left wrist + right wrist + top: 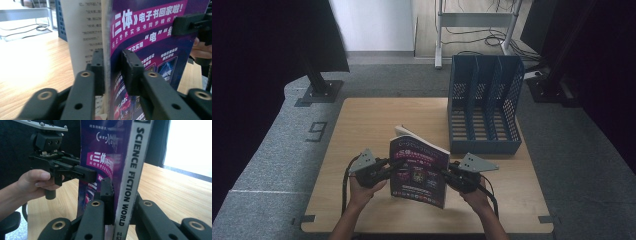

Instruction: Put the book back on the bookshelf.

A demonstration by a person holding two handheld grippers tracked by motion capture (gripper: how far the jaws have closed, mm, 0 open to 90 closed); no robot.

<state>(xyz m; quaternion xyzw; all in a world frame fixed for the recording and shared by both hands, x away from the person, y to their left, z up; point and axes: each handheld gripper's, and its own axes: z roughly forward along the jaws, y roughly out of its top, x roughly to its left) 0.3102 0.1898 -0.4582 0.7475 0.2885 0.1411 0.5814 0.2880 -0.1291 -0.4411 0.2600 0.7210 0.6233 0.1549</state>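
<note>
high view, glossy magazine [419, 172] – flat, wooden table [367, 125]

Both grippers: left gripper [384, 166] and right gripper [451, 176] black, brass-ringed screw holes along jaws, grey three-cornered top plates, black trailing cables. Forearms bare.

a purple-covered magazine [419, 172] is held upright above the wooden table, near its front edge. its white spine, lettered "science fiction world" [131, 170], is seen in the right gripper view. the cover is parted slightly from the white printed pages [85, 30] behind it.
</note>
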